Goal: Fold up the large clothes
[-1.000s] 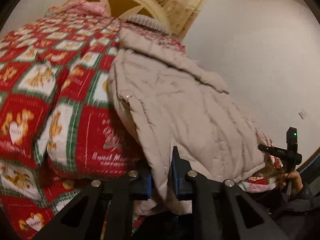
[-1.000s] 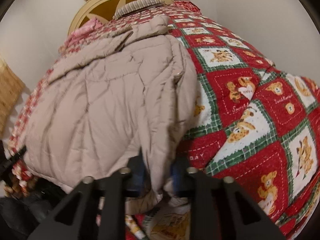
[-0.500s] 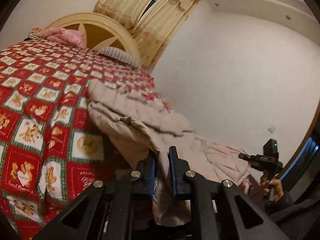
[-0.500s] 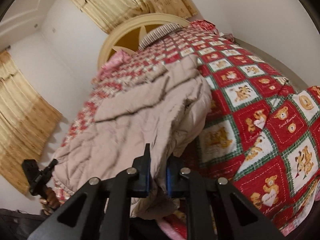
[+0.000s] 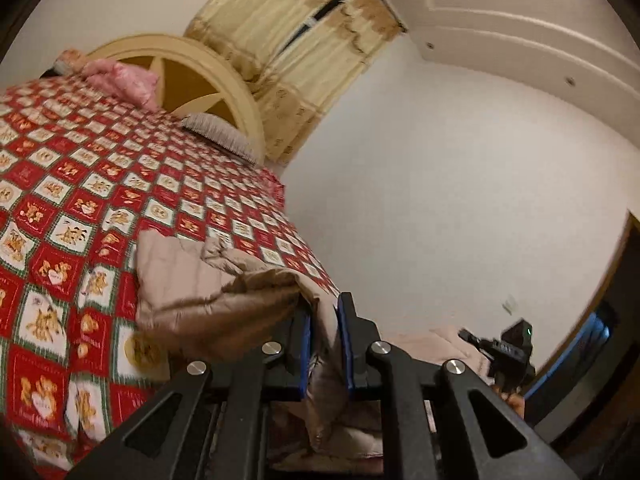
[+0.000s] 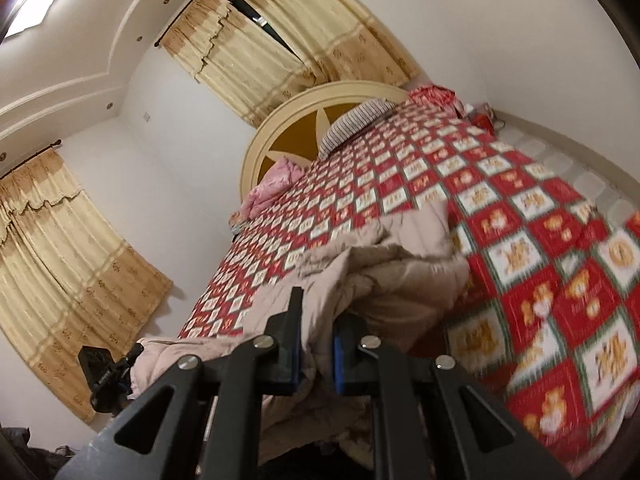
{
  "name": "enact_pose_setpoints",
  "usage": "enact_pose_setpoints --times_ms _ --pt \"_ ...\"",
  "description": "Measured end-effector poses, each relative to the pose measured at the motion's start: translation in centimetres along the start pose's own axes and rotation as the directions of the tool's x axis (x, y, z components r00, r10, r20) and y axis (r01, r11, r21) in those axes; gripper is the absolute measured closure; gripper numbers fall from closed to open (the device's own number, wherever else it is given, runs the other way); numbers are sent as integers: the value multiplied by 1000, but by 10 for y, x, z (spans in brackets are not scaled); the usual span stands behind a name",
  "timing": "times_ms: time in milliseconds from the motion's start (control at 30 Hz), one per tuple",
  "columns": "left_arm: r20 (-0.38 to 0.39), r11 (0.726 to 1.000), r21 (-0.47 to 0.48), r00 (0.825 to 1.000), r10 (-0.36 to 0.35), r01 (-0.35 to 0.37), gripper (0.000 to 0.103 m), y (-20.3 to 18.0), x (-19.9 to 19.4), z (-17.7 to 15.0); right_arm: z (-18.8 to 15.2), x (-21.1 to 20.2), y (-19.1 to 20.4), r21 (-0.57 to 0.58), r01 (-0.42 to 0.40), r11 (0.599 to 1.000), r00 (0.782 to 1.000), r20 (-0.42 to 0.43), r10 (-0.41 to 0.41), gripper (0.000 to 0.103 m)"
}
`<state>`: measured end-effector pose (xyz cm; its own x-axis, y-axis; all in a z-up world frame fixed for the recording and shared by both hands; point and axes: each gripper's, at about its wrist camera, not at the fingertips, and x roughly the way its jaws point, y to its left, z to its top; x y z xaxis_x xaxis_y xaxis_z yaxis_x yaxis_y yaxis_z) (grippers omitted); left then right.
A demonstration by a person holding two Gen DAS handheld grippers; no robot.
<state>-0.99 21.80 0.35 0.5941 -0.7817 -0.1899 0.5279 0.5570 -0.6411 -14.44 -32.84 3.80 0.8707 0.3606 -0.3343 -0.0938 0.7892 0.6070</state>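
A beige quilted padded coat (image 5: 192, 284) lies bunched at the foot of a bed with a red patchwork bear quilt (image 5: 80, 184). My left gripper (image 5: 323, 320) is shut on a fold of the coat's hem and holds it lifted above the bed. My right gripper (image 6: 316, 320) is shut on another part of the hem (image 6: 384, 276), also lifted. The coat sags between the two grippers. The right gripper shows in the left wrist view (image 5: 500, 350), and the left gripper in the right wrist view (image 6: 106, 372).
A round cream headboard (image 6: 288, 120) stands at the far end with a striped pillow (image 5: 220, 136) and a pink pillow (image 5: 120, 80). Yellow curtains (image 6: 72, 280) hang along the walls. A white wall (image 5: 440, 200) runs close beside the bed.
Both grippers have risen and pulled back with the coat's hem. The coat, spread flat over the bed a second ago, is now lifted and bunched near the foot.
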Motion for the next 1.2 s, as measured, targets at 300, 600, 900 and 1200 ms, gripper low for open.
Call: enact_pose_setpoints --times_ms 300,600,900,1200 --pt "-52 957 -142 968 247 -252 90 61 74 60 76 108 1 -48 137 989 990 42 -136 88" --pt "-173 854 -160 866 470 -495 90 139 179 67 95 259 -61 -11 337 941 941 -18 -338 88" --pt "-276 806 -268 844 461 -528 85 209 237 52 66 344 -115 -41 485 874 874 -13 -486 87" --pt "-208 751 -343 826 524 -564 48 207 165 102 60 366 -128 -53 496 866 866 -44 -499 81"
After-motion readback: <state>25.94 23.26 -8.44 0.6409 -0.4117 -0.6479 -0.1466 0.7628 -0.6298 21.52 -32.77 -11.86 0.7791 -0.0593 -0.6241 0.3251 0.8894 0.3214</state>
